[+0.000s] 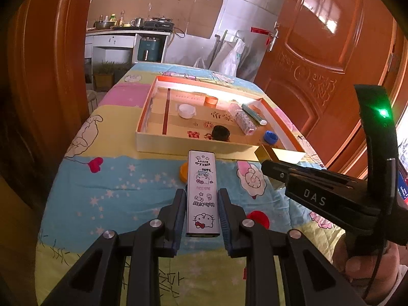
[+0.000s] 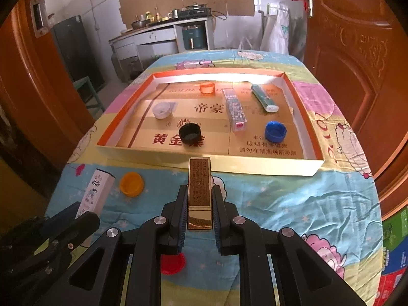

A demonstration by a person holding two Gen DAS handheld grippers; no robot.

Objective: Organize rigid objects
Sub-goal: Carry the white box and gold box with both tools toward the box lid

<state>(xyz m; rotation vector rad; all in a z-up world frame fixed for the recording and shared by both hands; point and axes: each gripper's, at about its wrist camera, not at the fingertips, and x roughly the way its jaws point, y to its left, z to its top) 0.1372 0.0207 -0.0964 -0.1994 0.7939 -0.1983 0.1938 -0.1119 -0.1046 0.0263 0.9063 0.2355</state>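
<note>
My left gripper (image 1: 201,196) is shut on a white Hello Kitty box (image 1: 202,191), held above the cloth just short of the tray (image 1: 178,148). My right gripper (image 2: 199,191) is shut on a gold box (image 2: 199,191), also held before the tray's near wall (image 2: 229,164). The tray holds a black cap (image 2: 189,134), a blue cap (image 2: 275,130), a white cap (image 2: 162,110), an orange ring (image 2: 207,88), a clear patterned box (image 2: 234,109) and a green box (image 2: 264,98). An orange cap (image 2: 131,184) and a red cap (image 2: 173,264) lie on the cloth.
The table wears a cartoon-print cloth (image 2: 306,204). Orange wooden doors (image 2: 357,51) flank it on both sides. A kitchen counter (image 2: 158,30) stands behind. The right gripper's body (image 1: 331,193) shows at the right of the left wrist view.
</note>
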